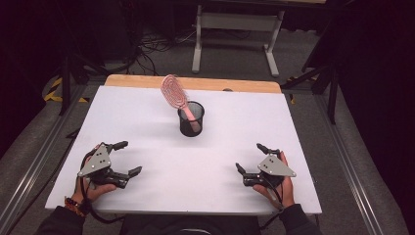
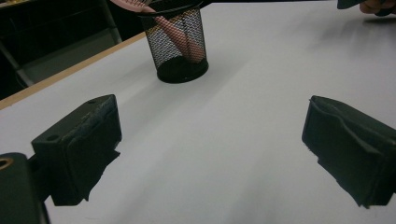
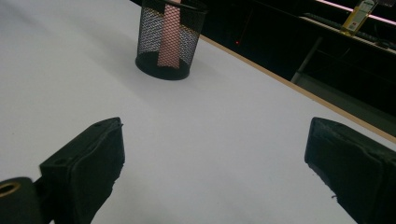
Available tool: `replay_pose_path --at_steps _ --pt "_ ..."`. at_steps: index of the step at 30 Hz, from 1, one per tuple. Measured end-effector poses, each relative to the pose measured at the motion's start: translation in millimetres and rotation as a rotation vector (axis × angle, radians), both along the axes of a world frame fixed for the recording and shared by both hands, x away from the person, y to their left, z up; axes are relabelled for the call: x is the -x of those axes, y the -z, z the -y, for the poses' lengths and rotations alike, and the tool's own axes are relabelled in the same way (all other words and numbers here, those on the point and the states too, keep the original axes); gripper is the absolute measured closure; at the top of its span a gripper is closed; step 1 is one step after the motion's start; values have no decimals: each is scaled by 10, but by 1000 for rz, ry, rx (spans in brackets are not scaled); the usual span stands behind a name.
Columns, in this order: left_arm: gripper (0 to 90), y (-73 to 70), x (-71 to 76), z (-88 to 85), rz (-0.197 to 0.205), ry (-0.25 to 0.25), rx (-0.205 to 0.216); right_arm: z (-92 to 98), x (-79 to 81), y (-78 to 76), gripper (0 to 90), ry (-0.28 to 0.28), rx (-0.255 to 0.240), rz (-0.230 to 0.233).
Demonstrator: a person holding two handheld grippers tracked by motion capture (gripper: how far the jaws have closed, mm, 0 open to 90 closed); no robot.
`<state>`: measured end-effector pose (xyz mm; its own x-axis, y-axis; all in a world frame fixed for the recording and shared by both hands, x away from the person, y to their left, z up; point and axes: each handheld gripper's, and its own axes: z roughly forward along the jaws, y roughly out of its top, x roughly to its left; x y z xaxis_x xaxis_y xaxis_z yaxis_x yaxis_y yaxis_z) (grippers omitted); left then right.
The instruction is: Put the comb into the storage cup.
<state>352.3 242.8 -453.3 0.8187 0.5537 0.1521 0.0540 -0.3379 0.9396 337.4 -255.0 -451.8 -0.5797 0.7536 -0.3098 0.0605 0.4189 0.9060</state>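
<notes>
Both grippers rest wide open and empty at the near edge of the white table (image 1: 147, 122).

The left gripper (image 1: 128, 157) and right gripper (image 1: 248, 157) lie well apart, each held low in a hand, jaws angled inward toward the black wire-mesh cup (image 1: 191, 119) mid-table. The high view shows the pink oval hairbrush (image 1: 174, 92) head leaning left above the rim; the gripper views show its handle through the mesh.

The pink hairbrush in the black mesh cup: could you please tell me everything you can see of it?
The pink plastic hairbrush stands handle-down in the round black wire-mesh cup near the middle of the white table. Its oval head, ribbed with curved rows, rises above the rim and tilts to the left in the high view. The straight pink handle shows through the mesh and leans on the cup's wall. Both grippers are well apart from it.
</notes>
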Motion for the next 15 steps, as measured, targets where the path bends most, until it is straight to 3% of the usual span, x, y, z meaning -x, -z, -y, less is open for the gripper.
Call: replay_pose_path --at_steps 5,15 --pt "59 5 -23 17 -2 2 -14 -11 9 17 58 -5 1 -1" --pt "59 7 -29 15 -5 -4 -3 -39 -6 42 62 -8 4 -6"
